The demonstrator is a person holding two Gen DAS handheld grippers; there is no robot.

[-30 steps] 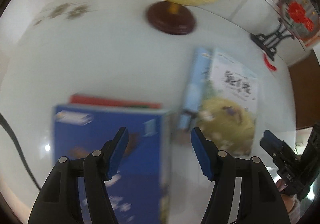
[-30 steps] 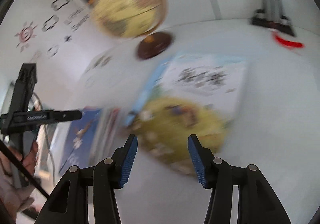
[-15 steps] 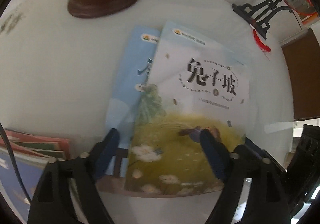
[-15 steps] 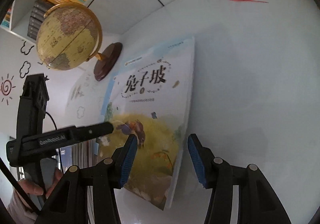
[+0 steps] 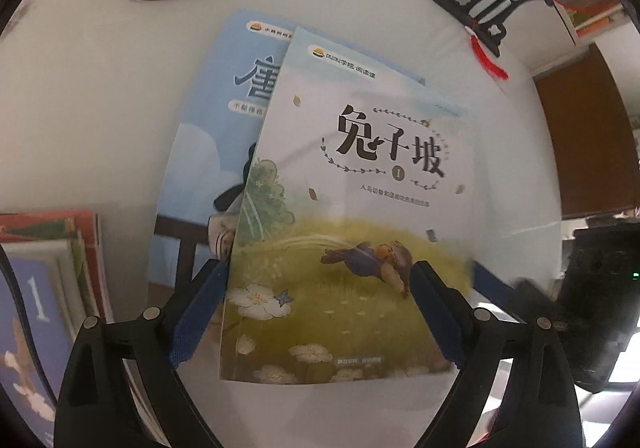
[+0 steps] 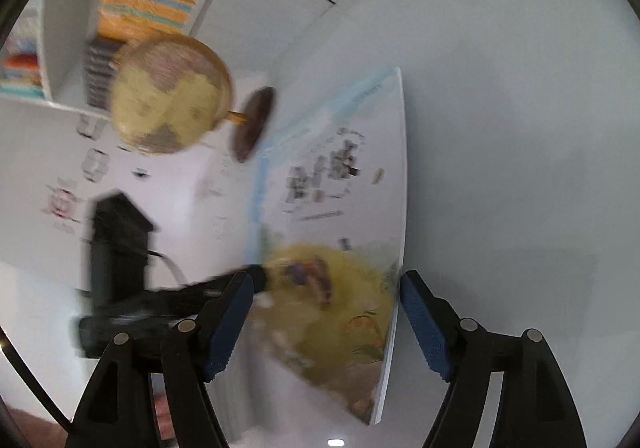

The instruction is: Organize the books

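Step in hand, judged: pickup approach on the rabbit book (image 5: 352, 216), lying flat on white worktop (image 5: 92, 108), overlapping a blue book (image 5: 208, 152), stack of books (image 5: 44, 288) just left. Left gripper (image 5: 316, 312) and right gripper (image 6: 324, 324) both straddling its near end, fingers (image 5: 200, 308) opening, nothing grasped. Next, likely: close on book edge, lift, carry toward stack.

My right hand-held gripper (image 6: 326, 322) is opening its jaws above the rabbit-cover book (image 6: 340, 248) lying on the white bench (image 6: 520, 128), the globe (image 6: 170, 94) standing beyond.
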